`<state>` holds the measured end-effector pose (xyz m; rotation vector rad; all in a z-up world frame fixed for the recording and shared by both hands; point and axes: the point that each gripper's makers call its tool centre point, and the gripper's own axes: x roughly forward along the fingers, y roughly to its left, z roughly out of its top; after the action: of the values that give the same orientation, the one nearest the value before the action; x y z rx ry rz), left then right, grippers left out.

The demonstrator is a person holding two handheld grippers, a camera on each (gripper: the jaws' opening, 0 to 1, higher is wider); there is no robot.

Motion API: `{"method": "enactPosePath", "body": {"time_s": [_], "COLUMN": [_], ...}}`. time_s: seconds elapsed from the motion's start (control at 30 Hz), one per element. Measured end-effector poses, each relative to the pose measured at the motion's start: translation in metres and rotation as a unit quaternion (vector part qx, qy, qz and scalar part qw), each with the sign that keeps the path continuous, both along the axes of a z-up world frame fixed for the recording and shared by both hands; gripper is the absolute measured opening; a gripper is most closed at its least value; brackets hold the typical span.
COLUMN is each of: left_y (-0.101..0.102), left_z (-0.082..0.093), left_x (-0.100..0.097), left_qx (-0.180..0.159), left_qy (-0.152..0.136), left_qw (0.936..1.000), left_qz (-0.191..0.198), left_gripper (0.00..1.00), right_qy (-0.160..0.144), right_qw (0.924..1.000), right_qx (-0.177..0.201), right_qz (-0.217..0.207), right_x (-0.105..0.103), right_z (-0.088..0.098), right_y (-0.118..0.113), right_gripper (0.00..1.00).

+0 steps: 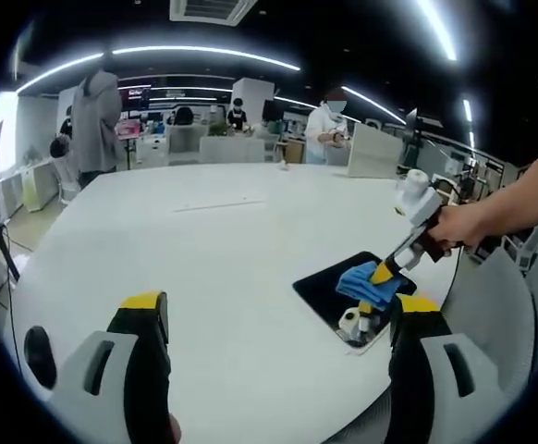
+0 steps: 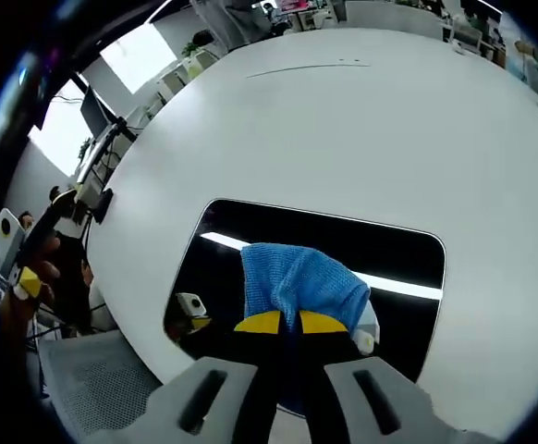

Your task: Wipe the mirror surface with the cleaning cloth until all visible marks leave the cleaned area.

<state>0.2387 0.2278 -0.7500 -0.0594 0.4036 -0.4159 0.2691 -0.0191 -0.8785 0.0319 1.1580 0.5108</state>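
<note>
— Where is the cloth?

— The blue cleaning cloth (image 2: 301, 282) lies bunched on the dark mirror (image 2: 408, 254), near the edge of a round white table (image 2: 343, 120), pinched between the right gripper's (image 2: 290, 322) closed yellow-tipped jaws.

— And the other tool?

— The left gripper (image 1: 274, 310) hovers above the table, jaws spread wide, holding nothing.

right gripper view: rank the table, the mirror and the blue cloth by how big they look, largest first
1. White table, spanning most of the view.
2. Mirror, a dark rounded rectangle lying on it.
3. Blue cleaning cloth, bunched on the mirror and held in the right claw, so covering just part of the glass.
</note>
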Motion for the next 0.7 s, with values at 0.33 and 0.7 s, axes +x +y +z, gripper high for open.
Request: {"method": "enactPosePath", "body": {"time_s": [0.33,0.7], "left_y": [-0.003,0.001], "left_z": [-0.003,-0.005], "left_x": [-0.004,-0.005], "left_qx": [0.000,0.003], "left_qy": [0.006,0.014], "left_qw": [1.0000,0.9999], "left_qz": [0.004,0.001], "left_gripper": [0.99,0.99], "right_qy": [0.001,0.002], "right_qw": [0.9999,0.9996], "right_qx": [0.002,0.001], "right_qz": [-0.011,-0.027], "right_x": [-0.001,0.001], "right_z": [0.000,0.000], "right_y": [-0.014,-0.035], "right_gripper": [0.00,0.00]}}
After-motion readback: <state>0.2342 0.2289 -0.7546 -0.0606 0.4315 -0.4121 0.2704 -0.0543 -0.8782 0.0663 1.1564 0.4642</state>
